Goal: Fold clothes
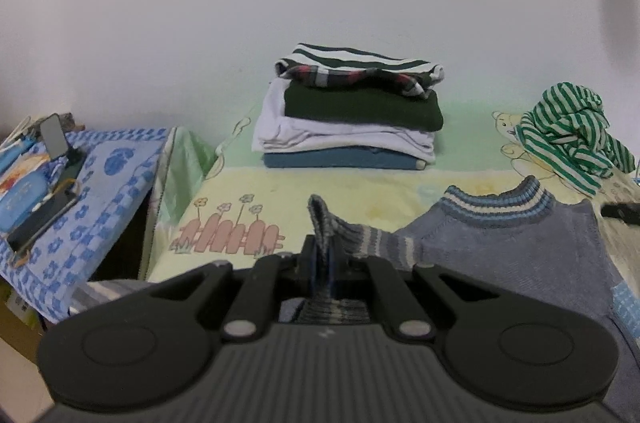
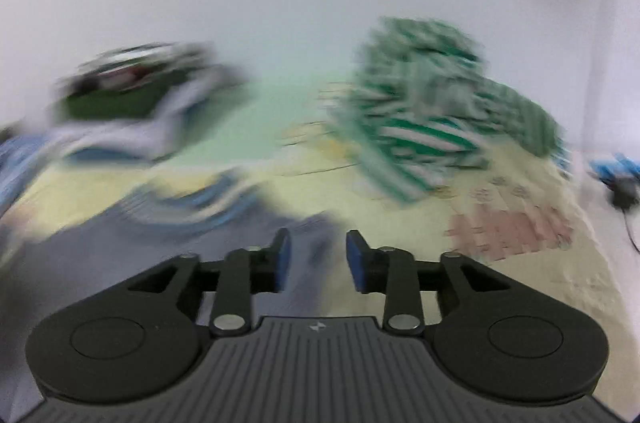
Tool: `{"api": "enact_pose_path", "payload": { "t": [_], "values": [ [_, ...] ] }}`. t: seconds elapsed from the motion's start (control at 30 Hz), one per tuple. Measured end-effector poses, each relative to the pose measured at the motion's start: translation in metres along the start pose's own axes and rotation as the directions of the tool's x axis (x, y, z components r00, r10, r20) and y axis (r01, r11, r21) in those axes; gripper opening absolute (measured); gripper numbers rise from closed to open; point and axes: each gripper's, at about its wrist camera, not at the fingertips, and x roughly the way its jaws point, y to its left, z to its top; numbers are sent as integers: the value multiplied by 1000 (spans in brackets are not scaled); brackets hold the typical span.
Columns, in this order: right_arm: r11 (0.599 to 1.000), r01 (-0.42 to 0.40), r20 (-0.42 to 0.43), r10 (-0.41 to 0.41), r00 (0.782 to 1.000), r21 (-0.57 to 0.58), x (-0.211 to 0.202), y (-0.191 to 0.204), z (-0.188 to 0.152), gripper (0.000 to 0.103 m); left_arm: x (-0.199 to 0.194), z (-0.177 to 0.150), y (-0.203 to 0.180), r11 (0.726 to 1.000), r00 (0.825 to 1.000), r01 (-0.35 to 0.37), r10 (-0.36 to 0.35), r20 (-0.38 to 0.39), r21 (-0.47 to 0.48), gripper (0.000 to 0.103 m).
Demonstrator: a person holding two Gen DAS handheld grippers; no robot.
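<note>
two grippers here: the left gripper (image 1: 321,263) is clamped on the striped sleeve cuff (image 1: 320,223) of the grey-blue sweater (image 1: 500,247) lying on the bed (image 1: 352,183). right gripper (image 2: 318,257) hangs open over it, nothing between its pads, view blurry.

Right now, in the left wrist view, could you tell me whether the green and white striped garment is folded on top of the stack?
No, the green and white striped garment lies crumpled on the bed, to the right of the stack of folded clothes.
</note>
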Motion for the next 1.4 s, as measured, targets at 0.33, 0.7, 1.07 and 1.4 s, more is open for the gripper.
{"api": "enact_pose_path", "payload": {
  "t": [0.33,0.7,1.07,1.4],
  "values": [
    [853,-50,-91,3,996,-520,-22,80,-68,18,15,9,10,999,998,46,-46,-33,-25,1],
    [902,-89,-108,47,993,-422,-18,96,-64,8,11,12,25,999,999,37,-38,-19,-38,1],
    [925,-159,-202,92,975,-346,-128,76,-80,28,27,1,26,997,995,73,-75,-64,-36,1],
    [953,15,-337,-121,934,-303,-178,98,-172,23,35,5,18,992,991,115,-111,-72,52,1]
  ]
}}
